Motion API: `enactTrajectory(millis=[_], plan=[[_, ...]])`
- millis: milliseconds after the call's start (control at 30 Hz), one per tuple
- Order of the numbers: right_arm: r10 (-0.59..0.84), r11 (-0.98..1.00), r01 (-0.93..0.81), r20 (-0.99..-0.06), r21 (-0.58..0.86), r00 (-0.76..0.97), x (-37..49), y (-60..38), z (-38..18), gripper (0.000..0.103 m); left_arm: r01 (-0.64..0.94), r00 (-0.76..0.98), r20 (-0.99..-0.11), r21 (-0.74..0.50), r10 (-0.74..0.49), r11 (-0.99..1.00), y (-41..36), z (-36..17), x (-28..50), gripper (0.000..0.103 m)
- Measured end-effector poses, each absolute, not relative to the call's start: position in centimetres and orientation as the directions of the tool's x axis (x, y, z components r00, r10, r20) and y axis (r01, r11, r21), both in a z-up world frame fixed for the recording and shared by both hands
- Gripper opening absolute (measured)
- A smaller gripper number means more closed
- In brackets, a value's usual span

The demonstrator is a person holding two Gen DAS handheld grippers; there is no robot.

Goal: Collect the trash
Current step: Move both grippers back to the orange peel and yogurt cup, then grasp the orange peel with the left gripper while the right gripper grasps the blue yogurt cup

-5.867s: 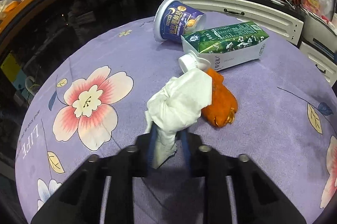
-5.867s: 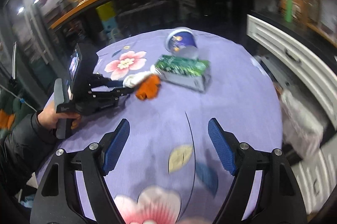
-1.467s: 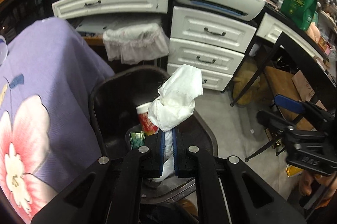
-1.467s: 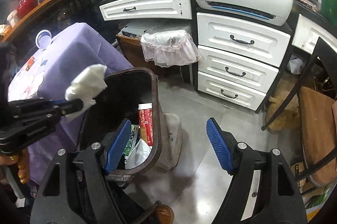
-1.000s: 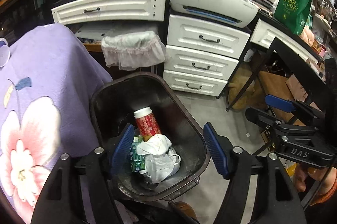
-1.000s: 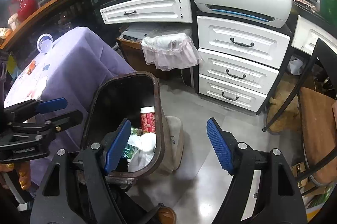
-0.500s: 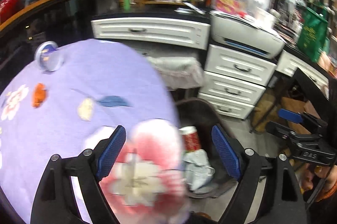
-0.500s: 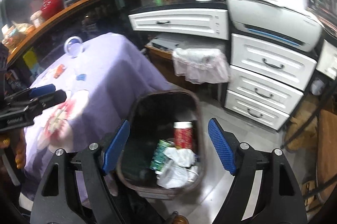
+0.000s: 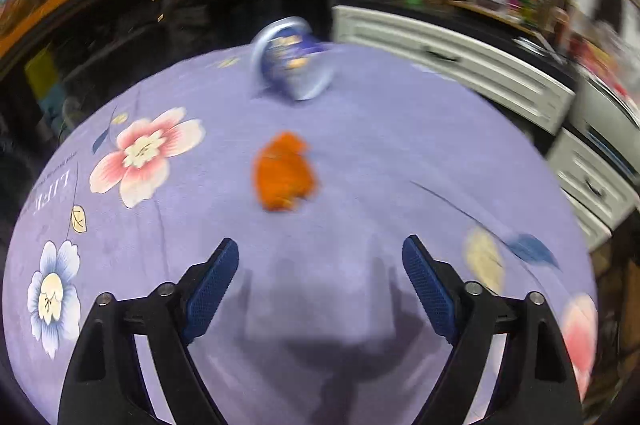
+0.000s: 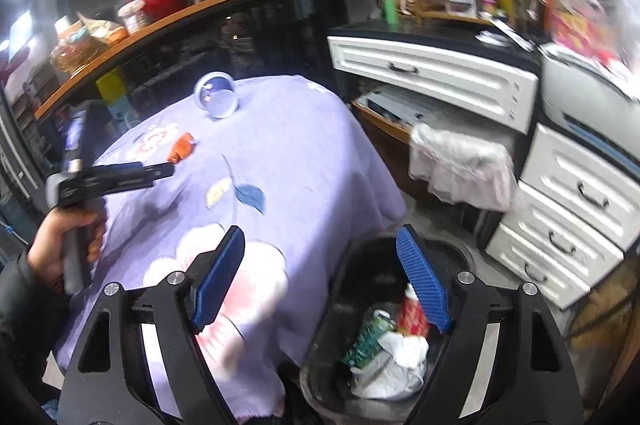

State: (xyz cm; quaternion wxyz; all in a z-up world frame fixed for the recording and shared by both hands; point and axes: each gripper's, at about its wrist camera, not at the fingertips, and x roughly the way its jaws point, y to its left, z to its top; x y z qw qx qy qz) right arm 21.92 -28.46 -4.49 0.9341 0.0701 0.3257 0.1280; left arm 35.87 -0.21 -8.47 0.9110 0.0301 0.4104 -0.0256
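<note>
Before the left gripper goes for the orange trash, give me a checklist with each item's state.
1. Left gripper empty, fingers closing a little with nothing between them: ok.
2. Orange trash in plain sight ahead of it on the purple tablecloth: ok.
3. Nothing touching the orange trash; the tipped blue cup lies apart, farther back: ok.
4. Right gripper empty and opening, away from the trash: ok.
5. Room left in the trash bin: ok.
6. Picture sharp enough to aim: not ok, blurred.
</note>
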Motion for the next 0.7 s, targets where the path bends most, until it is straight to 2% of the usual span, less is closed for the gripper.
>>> enactTrajectory(millis=[33,100,200,300,333,367,433,700], plan=[[0.292,0.956,-0.207,-0.588,0.208,0.754,22.6,-27.8,-4.1,0.083,0.064,0.653,-0.757,0.025,-0.023,0.998,0.2,-8.6,36.6,0.069],[0.304,0.952,-0.229,-0.59,0.201,0.748,23.6,-27.0,-3.7,0.084,0.059,0.635,-0.772,0.017,-0.025,0.998,0.6,-8.9,38.6,0.064],[0.326,0.945,-0.261,-0.599,0.196,0.731,25.8,-25.3,-3.1,0.084,0.066,0.616,-0.788,0.028,-0.018,0.997,0.3,-9.5,41.0,0.061],[0.35,0.936,-0.296,-0.607,0.192,0.713,28.0,-23.7,-2.6,0.084,0.077,0.605,-0.796,0.022,-0.029,0.997,0.2,-10.0,41.9,0.049],[0.36,0.931,-0.309,-0.611,0.192,0.705,28.7,-23.1,-2.5,0.084,0.081,0.614,-0.789,0.026,-0.029,0.996,0.2,-9.8,42.0,0.041],[0.369,0.927,-0.32,-0.616,0.193,0.697,29.4,-22.6,-2.4,0.084,0.085,0.612,-0.79,0.029,-0.029,0.996,0.2,-9.8,42.0,0.039],[0.384,0.919,-0.349,-0.628,0.185,0.678,31.4,-20.9,-2.2,0.084,0.092,0.617,-0.786,0.013,-0.047,0.996,0.5,-9.7,41.9,0.03],[0.488,0.847,-0.484,-0.684,0.221,0.542,43.2,-11.4,-1.2,0.085,0.003,0.725,-0.689,-0.042,-0.032,0.999,4.4,-7.6,38.5,0.026]])
